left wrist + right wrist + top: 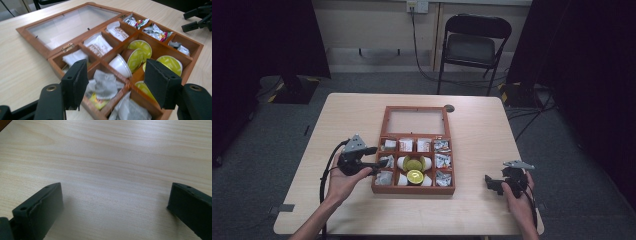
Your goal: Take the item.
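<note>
Table (pixel 472 210): pale wood top, bearing all items below.

Wooden box (pixel 413 189): nine compartments, glass-paned lid (pixel 416 121) laid flat open beyond them. It sits directly ahead of the left gripper (pixel 377 157) and well apart from the right gripper (pixel 490 182).

Left gripper: jaws wide, holding nothing, poised over the box's near-left compartments.

Right gripper: jaws wide, empty, above bare table.

Pods (pixel 140 47): yellow-lidded, white-bodied, in the centre compartments, ahead between the left jaws.

Sachets (pixel 105 83): grey crumpled packets just below the left jaws; white ones (pixel 98 45) farther ahead; possibly foil-wrapped ones (pixel 156 31) at the far side.
</note>
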`<state>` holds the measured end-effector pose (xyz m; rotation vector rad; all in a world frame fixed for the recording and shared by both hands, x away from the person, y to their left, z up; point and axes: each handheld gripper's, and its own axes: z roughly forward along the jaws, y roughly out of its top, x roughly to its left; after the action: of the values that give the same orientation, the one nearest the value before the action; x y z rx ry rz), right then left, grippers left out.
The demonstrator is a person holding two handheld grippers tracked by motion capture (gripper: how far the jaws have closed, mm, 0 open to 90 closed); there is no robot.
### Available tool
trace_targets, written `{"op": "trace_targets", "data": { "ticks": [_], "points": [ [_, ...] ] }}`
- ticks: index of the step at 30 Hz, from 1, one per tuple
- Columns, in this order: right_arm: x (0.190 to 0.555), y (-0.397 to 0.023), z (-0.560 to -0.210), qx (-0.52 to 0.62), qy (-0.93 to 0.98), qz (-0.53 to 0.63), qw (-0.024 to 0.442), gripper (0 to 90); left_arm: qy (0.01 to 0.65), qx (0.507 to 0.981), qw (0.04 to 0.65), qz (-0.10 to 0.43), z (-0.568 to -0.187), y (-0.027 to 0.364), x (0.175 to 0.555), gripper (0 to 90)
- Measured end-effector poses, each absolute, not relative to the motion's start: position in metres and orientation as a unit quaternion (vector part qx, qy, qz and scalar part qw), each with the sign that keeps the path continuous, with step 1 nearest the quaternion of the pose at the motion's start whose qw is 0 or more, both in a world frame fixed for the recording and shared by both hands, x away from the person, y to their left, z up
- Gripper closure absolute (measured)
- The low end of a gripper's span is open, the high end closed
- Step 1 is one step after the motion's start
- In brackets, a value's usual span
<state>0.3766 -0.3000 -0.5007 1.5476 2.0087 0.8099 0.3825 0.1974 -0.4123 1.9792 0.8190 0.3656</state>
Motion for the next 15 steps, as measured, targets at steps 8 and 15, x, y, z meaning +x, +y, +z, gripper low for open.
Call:
{"op": "trace_targets", "data": {
  "ticks": [8,15],
  "points": [
    [0.377,-0.300,-0.501,0.565,0.733,0.295,0.238,0.0,0.319,0.816,0.463,0.136,-0.406,0.173,0.388,34.6],
    [0.376,-0.300,-0.501,0.565,0.733,0.295,0.238,0.0,0.303,0.827,0.455,0.126,-0.405,0.153,0.392,33.2]
  ]
}}
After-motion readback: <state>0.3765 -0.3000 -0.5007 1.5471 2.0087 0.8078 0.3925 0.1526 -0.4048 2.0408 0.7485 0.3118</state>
